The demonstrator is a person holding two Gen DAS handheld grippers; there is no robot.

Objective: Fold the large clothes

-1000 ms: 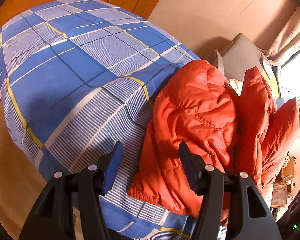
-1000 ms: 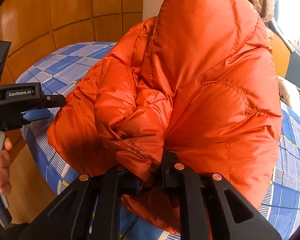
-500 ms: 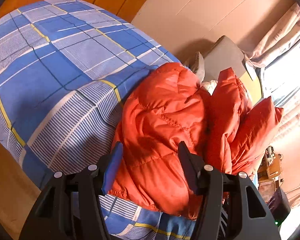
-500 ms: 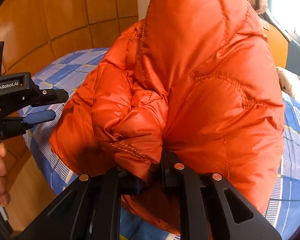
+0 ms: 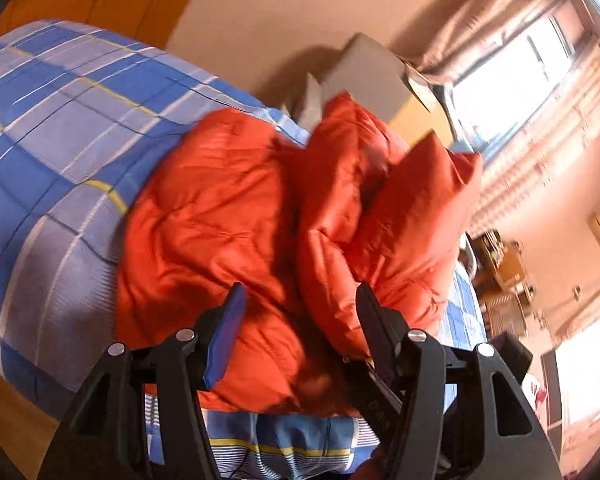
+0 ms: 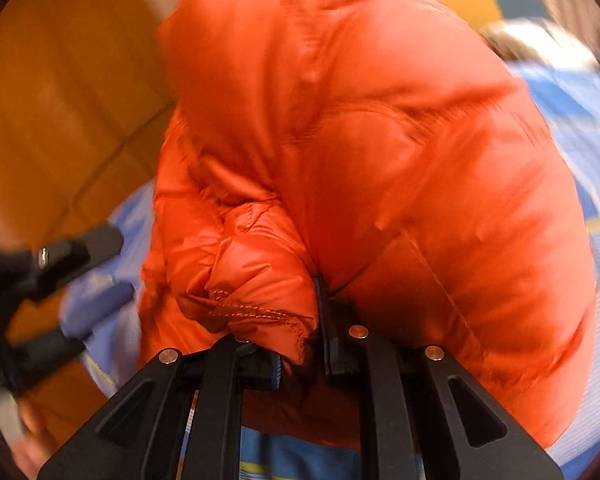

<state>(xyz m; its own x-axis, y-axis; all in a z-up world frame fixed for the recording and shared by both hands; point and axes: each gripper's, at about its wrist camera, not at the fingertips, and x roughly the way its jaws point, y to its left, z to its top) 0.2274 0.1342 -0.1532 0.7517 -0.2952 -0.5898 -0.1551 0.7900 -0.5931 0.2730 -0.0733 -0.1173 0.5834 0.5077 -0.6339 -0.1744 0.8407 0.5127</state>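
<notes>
An orange puffy down jacket [image 5: 228, 216] lies bunched on a bed with a blue plaid cover [image 5: 48, 128]. In the right wrist view the jacket [image 6: 380, 128] fills most of the frame. My right gripper [image 6: 300, 320] is shut on a stitched edge of the jacket and holds it up. My left gripper [image 5: 300, 304] is open, its jaws wide apart just above the jacket's near part, holding nothing. The left gripper also shows blurred in the right wrist view [image 6: 72, 264], at the left beside the jacket.
Wooden wall panels [image 6: 60, 92] stand behind the bed. A grey cushion [image 5: 364, 76] leans at the bed's far side under a bright window [image 5: 508, 84]. Shelves with small items [image 5: 504, 280] stand at the right. Wooden floor [image 5: 16, 432] lies below the bed edge.
My left gripper has moved right and closer over the jacket, still open. My right gripper has kept its hold and swung the jacket, so both views are blurred now.
</notes>
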